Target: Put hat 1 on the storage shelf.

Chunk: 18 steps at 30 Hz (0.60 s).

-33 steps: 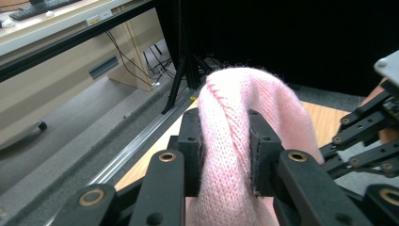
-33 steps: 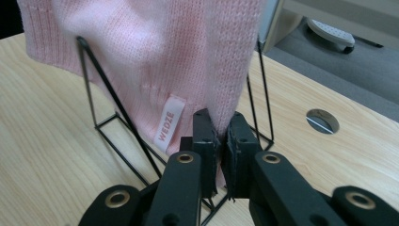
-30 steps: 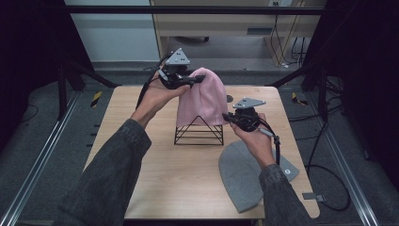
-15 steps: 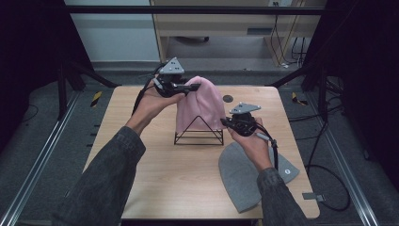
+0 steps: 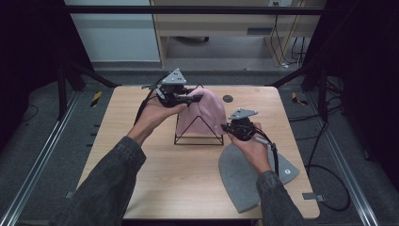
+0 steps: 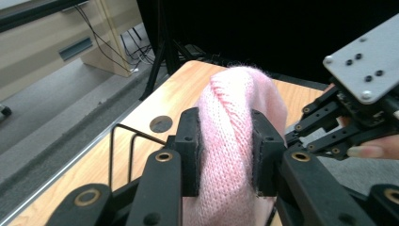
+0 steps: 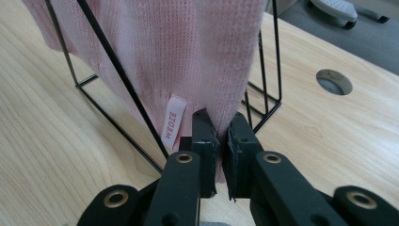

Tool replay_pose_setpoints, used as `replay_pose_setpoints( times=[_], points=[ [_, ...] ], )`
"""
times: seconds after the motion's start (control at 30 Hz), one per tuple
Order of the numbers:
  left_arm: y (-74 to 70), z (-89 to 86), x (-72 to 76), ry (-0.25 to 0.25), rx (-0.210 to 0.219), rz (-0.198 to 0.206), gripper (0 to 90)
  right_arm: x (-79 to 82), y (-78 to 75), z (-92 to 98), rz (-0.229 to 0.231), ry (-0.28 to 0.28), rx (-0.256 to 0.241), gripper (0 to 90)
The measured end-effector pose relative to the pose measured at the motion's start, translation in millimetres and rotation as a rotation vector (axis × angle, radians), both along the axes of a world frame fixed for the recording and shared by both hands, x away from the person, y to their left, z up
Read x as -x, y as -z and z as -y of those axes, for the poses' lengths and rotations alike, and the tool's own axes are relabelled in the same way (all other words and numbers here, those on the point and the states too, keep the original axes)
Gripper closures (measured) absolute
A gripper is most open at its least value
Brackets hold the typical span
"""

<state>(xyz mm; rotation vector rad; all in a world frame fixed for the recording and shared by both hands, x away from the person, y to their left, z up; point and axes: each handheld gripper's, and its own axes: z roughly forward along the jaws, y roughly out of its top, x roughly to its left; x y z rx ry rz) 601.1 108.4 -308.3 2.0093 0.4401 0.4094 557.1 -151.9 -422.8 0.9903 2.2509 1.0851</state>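
From above, my left gripper pinches the crown of the pink knit hat, draped upright over the black wire stand mid-table — crown up, hem down. In the left gripper view my jaws clamp a thick fold. In the right gripper view my right gripper is nearly closed on the hem — beside a white label.

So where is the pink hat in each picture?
High view: the pink hat sits mid-table, draped over the black wire stand.
Left gripper view: centre, its top pinched in the left claw.
Right gripper view: hanging from the top, its lower edge pinched in the right claw.
Shared landmark: the round hole in the table.
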Motion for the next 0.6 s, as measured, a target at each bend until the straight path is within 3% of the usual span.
replay_pose_setpoints(
  times=[0.17,0.23,0.5,0.6],
  points=[
    [4.7,-1.3,3.7,-0.001,-0.015,-0.015,69.2,-0.2,3.8,-1.8,-0.017,-0.009,0.005,83.5],
    [6.6,-1.1,4.3,-0.004,0.005,-0.025,69.4,0.5,4.0,-2.2,-0.023,-0.015,0.004,81.1],
    [14.3,0.6,10.1,-0.017,-0.023,-0.045,69.5,16.5,4.2,13.1,-0.015,0.031,0.012,52.3],
    [17.2,1.1,11.7,-0.015,-0.015,-0.057,69.4,20.5,2.7,21.1,-0.006,0.052,0.013,49.0]
  ],
)
